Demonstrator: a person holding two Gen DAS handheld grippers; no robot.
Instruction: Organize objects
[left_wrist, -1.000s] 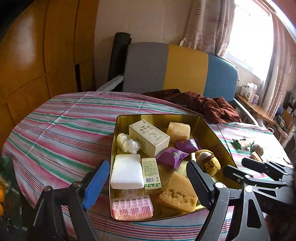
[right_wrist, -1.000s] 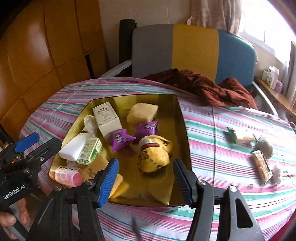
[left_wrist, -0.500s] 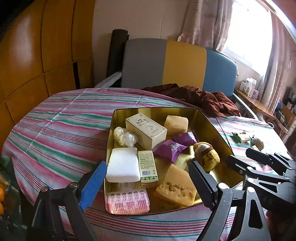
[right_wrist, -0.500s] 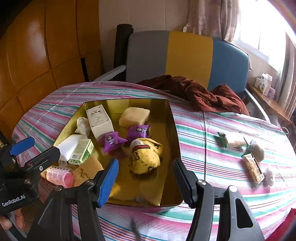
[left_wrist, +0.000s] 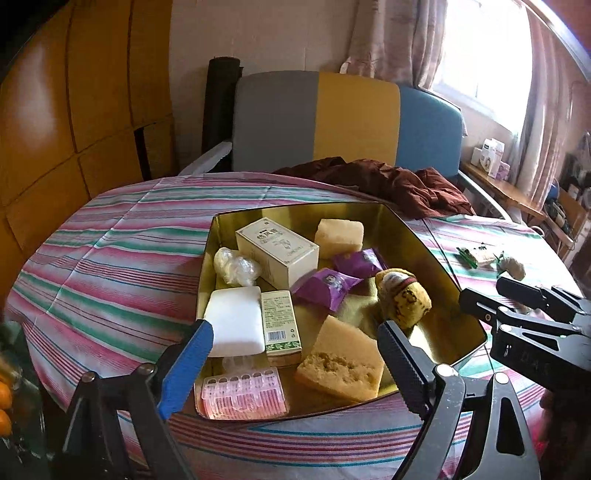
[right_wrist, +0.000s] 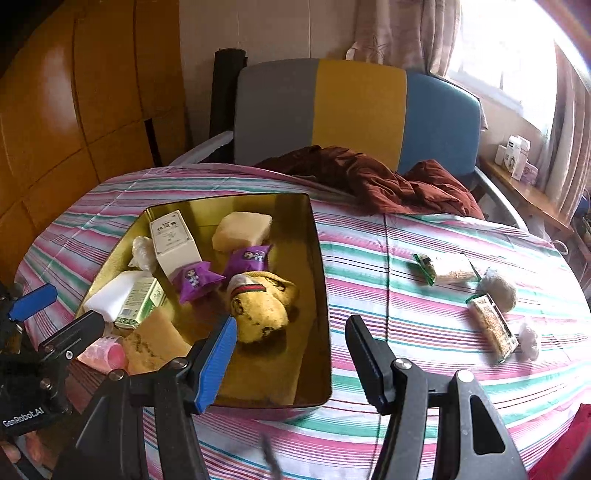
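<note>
Hovering over the near edge of the gold tin on the striped surface: left gripper gaping wide, right gripper standing partly apart, neither gripping anything. Lying inside the tin: yellow sock, purple packets, white box, sponges. Sitting well apart to the right on the cloth: snack bars.
</note>
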